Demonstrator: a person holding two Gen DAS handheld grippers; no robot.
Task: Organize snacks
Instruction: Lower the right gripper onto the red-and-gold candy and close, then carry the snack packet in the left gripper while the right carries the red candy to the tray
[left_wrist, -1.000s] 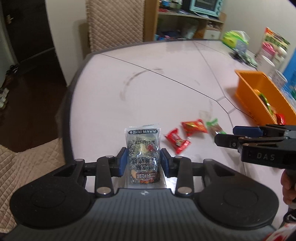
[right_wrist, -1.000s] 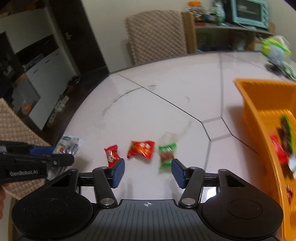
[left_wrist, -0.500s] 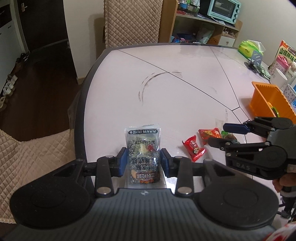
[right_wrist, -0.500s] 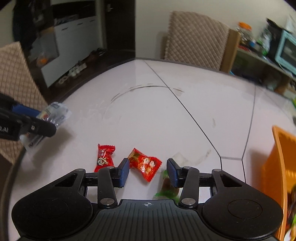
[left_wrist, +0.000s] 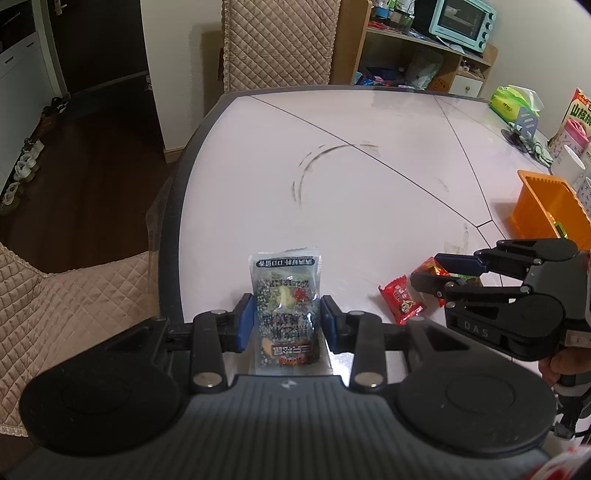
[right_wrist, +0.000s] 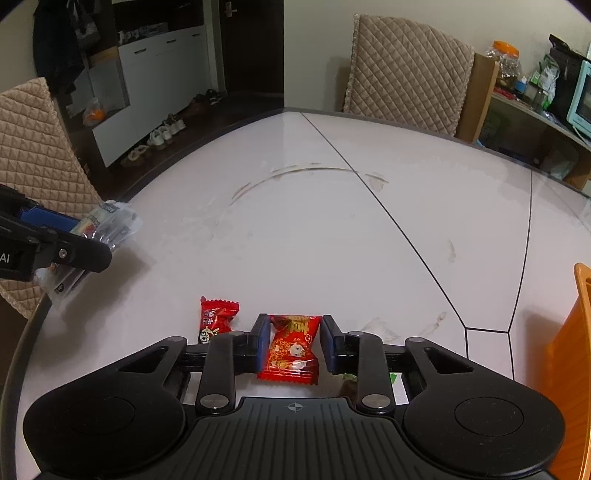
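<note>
My left gripper (left_wrist: 286, 314) is shut on a clear grey snack packet (left_wrist: 284, 280) and holds it just above the white table (left_wrist: 332, 206) near its left edge. The right wrist view shows that gripper (right_wrist: 94, 236) and its packet (right_wrist: 110, 218) at far left. My right gripper (right_wrist: 293, 332) is low over the table. Its jaws are closing on a red candy packet (right_wrist: 291, 347), and the pads touch both of its edges. A second red candy (right_wrist: 216, 319) lies just to its left. A green packet (right_wrist: 347, 380) is mostly hidden under the right finger.
An orange bin (left_wrist: 543, 206) stands on the right side of the table and holds some snacks. Cups, a tissue pack (left_wrist: 513, 99) and boxes sit at the far right. Quilted chairs (right_wrist: 402, 70) stand around the table, which has a dark rim.
My right gripper rolled, came down over the middle red candy packet and narrowed its jaws around it. The left gripper kept its packet and hardly moved.
</note>
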